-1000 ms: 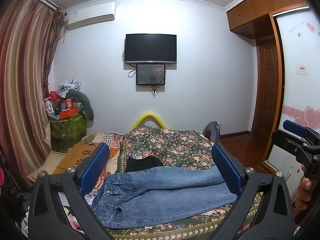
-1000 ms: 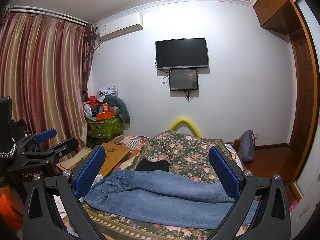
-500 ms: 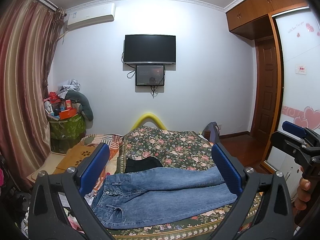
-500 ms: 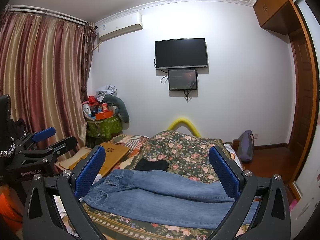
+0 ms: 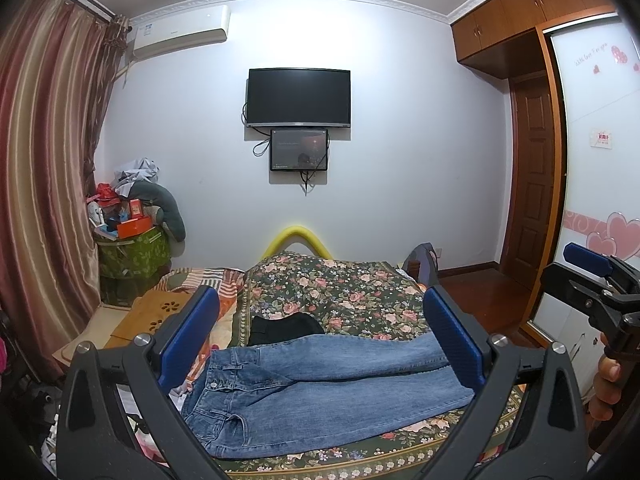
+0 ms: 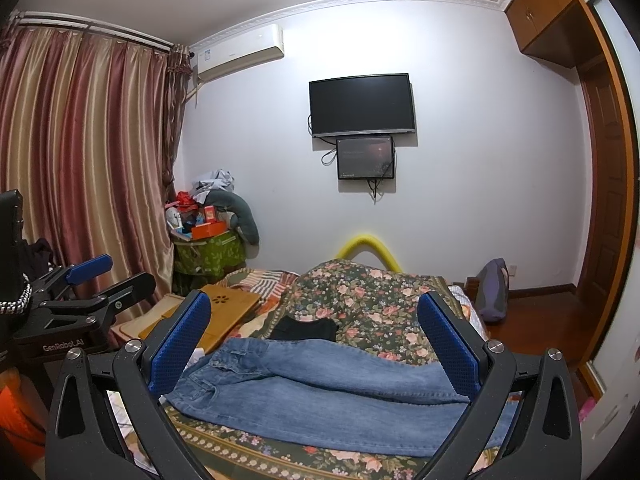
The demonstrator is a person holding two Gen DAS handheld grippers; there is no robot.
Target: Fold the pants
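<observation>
Blue denim pants [image 5: 320, 392] are laid flat across the near edge of a bed covered by a dark floral bedspread [image 5: 340, 292], waistband to the left and legs stretched to the right. A small black folded garment [image 5: 284, 326] is seen just behind them. The left gripper [image 5: 320, 344] is held above the bed with its blue-padded fingers [image 5: 188, 336] spread wide, nothing between them. The right gripper [image 6: 316, 344] is likewise spread apart and empty (both are well clear of the denim).
</observation>
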